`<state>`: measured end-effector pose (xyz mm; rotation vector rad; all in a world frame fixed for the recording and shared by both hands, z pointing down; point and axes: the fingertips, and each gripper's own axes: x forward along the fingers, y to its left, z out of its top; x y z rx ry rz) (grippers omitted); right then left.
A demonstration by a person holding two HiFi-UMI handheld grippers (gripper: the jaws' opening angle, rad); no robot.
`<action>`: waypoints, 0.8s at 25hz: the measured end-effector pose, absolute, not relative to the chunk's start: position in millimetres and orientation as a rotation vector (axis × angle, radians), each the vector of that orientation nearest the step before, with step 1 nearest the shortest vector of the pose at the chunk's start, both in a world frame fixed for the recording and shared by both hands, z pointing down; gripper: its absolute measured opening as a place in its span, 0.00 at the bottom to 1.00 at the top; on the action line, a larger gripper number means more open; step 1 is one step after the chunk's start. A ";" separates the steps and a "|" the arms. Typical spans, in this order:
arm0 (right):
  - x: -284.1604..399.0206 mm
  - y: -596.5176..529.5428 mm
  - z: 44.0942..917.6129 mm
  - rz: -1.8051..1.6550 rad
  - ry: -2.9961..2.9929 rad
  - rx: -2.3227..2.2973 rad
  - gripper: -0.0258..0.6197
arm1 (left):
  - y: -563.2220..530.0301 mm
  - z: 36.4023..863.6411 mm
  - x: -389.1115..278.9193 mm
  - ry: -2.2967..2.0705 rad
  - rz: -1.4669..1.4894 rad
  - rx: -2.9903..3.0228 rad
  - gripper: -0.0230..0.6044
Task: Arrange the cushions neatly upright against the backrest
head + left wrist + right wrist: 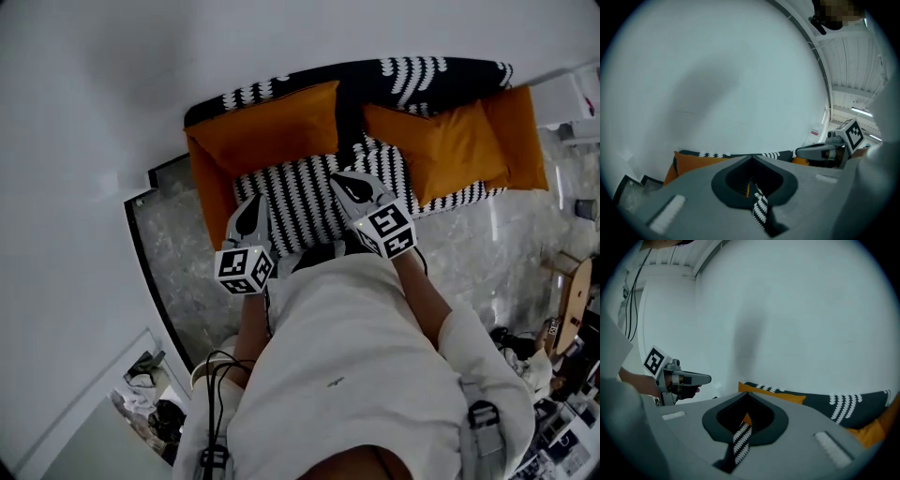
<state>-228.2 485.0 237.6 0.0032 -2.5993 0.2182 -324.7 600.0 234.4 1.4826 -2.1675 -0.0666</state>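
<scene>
Two grippers, both clenched on one striped cushion: the left gripper nips its near left edge and the right gripper its near right edge. In the left gripper view and the right gripper view alike, a strip of black-and-white fabric is pinched between closed jaws, with an orange sliver beside it (piping or the other face, cannot tell). The cushion is held over the middle of the sofa seat, just in front of the person, its striped face turned up toward the head camera. It is apart from the backrest, so not yet placed. Whether its far edge rests on the seat is hidden. Further back, the left orange cushion leans against the backrest at the left end, fairly square; judged done. The right orange cushion sits skewed, one corner pointing forward, on more striped fabric that could be a second cushion or the seat cover. It looks unfinished. Estimate: about a third done. Left to do: stand the held cushion against the backrest in the gap between the orange pair, then straighten the right one
</scene>
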 end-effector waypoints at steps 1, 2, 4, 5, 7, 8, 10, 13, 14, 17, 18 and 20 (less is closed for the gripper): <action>-220.1 481.5 238.9 0.227 -2.597 0.024 0.08 | 594.5 235.5 -319.8 -2.150 -0.067 1.506 0.04; -210.4 477.0 240.8 0.239 -2.593 0.050 0.08 | 588.1 236.7 -314.1 -2.133 -0.057 1.528 0.04; -188.9 464.8 245.2 0.263 -2.583 0.108 0.08 | 572.7 238.4 -301.6 -2.101 -0.024 1.571 0.04; -178.6 457.9 247.1 0.274 -2.579 0.136 0.08 | 564.5 238.5 -294.9 -2.087 0.003 1.593 0.04; -160.2 444.4 249.8 0.294 -2.573 0.182 0.08 | 549.1 236.8 -281.6 -2.060 0.059 1.639 0.04; -152.3 438.0 250.8 0.302 -2.572 0.199 0.08 | 542.7 235.2 -275.6 -2.047 0.068 1.657 0.04; -137.9 424.4 252.6 0.314 -2.574 0.222 0.08 | 530.7 233.1 -264.6 -2.024 0.055 1.675 0.04; -116.4 398.2 252.5 0.320 -2.584 0.230 0.08 | 506.6 234.3 -245.5 -2.015 0.051 1.674 0.04; -108.4 388.3 252.1 0.321 -2.588 0.227 0.08 | 496.2 234.8 -237.0 -2.014 0.053 1.673 0.04; -82.5 358.0 255.4 0.349 -2.592 0.213 0.08 | 462.6 235.1 -207.4 -2.004 0.064 1.663 0.04; -73.0 346.2 257.3 0.366 -2.591 0.207 0.08 | 449.5 235.3 -197.3 -2.003 0.069 1.659 0.04; -54.0 318.7 260.4 0.402 -2.590 0.197 0.08 | 420.0 237.1 -180.3 -2.009 0.068 1.644 0.04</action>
